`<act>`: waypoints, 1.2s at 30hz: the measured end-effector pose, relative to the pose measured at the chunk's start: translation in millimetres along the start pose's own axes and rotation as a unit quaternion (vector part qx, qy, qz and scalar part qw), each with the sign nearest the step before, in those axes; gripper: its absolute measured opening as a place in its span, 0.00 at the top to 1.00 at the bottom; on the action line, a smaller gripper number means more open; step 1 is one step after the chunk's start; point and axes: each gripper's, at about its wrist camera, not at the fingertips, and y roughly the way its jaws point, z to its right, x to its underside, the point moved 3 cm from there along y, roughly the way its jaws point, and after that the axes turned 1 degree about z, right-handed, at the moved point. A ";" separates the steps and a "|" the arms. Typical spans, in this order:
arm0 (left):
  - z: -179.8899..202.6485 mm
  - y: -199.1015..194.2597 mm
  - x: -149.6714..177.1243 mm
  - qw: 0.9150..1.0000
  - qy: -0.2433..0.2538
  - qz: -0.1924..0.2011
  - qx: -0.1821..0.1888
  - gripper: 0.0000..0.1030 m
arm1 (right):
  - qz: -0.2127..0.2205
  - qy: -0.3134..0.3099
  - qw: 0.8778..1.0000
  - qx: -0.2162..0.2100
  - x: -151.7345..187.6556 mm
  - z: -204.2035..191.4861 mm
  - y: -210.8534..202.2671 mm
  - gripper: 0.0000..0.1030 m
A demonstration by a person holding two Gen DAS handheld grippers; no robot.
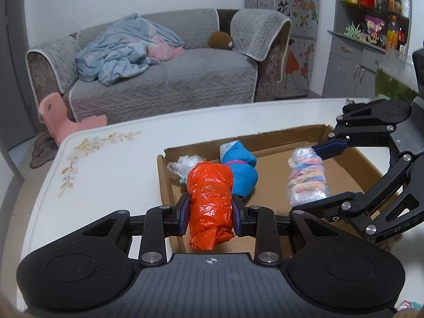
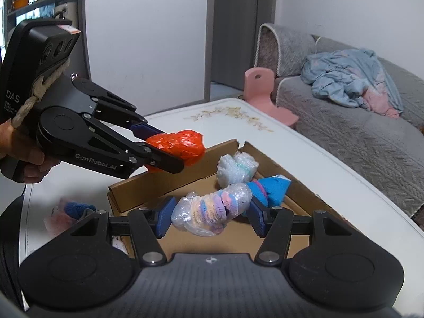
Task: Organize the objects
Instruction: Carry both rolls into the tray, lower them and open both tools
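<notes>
Two bundles in cardboard tray: blue sock roll; clear-wrapped bundle.

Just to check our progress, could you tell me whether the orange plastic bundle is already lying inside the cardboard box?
No, the orange plastic bundle is clamped in the left gripper, above the cardboard box wall.

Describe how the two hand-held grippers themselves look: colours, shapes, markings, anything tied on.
Both are matte black linkage frames with silver pivot bolts, round disc housings and blue ribbed finger pads. The left hand-held gripper carries white "GenRoboT.AI" lettering on its arm, a boxy black "DAS" module with three round ports, and a beige cord wrapped around its body. The right hand-held gripper shows "DAS" lettering too. No sleeve is visible.
</notes>
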 end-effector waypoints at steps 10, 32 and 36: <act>-1.3 30.7 5.5 0.999 -0.002 -0.045 0.009 0.64 | -0.042 -0.009 0.999 -0.006 2.1 4.2 30.8 0.47; 10.0 58.9 5.6 0.995 0.015 -0.095 -0.018 0.47 | -0.130 -0.040 0.990 -0.029 14.4 2.5 76.1 0.46; 12.9 50.3 1.2 0.996 0.031 -0.083 -0.026 0.34 | -0.133 -0.045 0.990 -0.028 14.3 1.5 74.5 0.41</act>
